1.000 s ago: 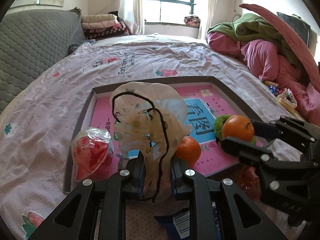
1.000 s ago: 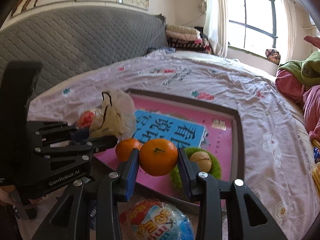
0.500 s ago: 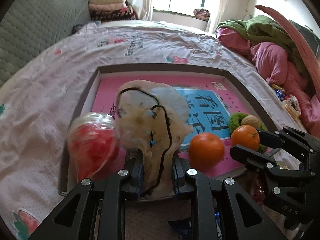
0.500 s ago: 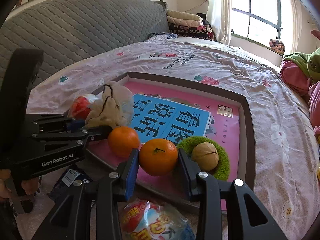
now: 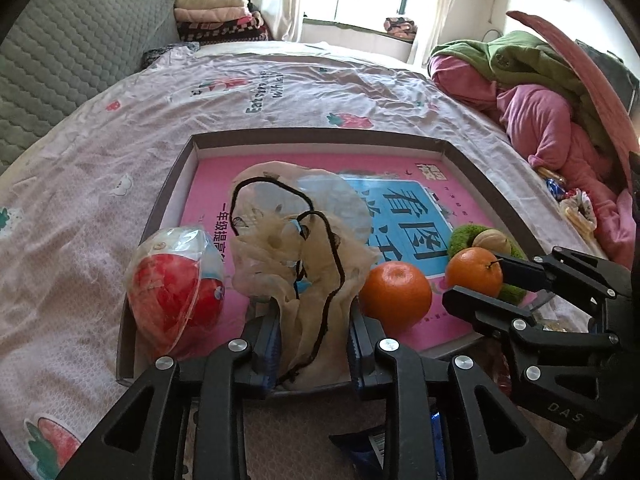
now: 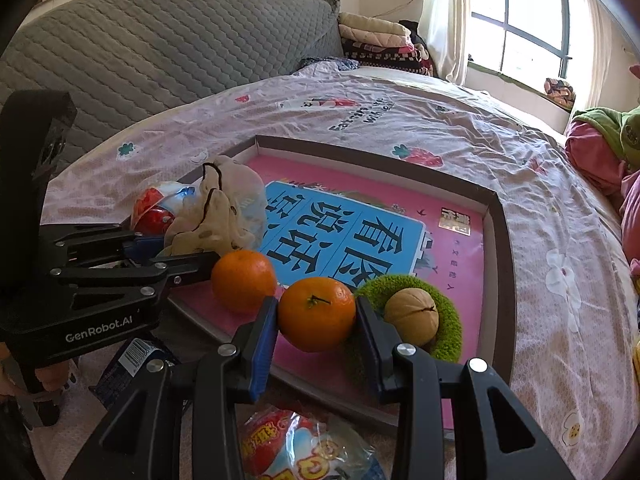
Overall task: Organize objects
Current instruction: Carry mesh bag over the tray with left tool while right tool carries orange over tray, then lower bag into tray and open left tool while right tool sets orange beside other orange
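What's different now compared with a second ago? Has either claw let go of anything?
The left gripper is opening its jaws around the beige mesh bag, which now sits in the tray. The right gripper still clamps its orange. The other orange and walnut stayed put.

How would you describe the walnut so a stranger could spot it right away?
Look in the brown-rimmed tray on the bed, at its near corner beside the orange in the right gripper. The walnut is the tan, wrinkled ball on the fuzzy green ring.
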A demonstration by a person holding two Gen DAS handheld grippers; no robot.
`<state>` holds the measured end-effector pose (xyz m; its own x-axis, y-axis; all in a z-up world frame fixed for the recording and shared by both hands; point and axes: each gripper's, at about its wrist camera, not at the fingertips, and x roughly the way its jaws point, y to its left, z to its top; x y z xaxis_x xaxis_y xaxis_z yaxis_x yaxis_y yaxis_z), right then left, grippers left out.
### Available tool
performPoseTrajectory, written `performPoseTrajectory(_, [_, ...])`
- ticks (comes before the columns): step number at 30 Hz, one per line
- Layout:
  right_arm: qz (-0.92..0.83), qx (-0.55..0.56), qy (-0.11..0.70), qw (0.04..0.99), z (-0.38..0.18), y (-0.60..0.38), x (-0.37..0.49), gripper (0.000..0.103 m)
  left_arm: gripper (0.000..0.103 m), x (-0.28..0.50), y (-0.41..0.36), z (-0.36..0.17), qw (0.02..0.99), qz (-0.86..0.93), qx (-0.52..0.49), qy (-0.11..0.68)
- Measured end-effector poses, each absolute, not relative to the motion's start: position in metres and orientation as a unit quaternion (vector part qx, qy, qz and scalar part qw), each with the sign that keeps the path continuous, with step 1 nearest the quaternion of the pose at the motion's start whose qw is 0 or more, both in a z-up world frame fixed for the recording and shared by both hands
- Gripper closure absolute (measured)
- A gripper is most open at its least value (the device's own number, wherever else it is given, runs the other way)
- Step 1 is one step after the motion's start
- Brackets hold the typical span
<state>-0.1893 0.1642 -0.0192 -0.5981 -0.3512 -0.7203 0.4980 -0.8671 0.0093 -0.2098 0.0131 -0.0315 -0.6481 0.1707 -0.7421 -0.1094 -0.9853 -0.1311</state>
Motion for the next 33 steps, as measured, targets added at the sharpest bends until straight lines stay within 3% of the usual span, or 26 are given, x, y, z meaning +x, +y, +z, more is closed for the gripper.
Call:
performPoseTrajectory(14, [-0.878, 0.399, 0.112, 0.241, -0.017, 0.162, -0.195, 0.064, 0.066, -0.209, 0.009, -0.027, 0.071, 0.904, -0.419, -0.048])
performPoseTrajectory(33, [-0.873, 0.413, 0.121, 0.229, -0.016, 0.16, -0.196, 0.063, 0.066, -0.196, 0.01, -0.016, 0.072, 0.906, -0.414, -0.053])
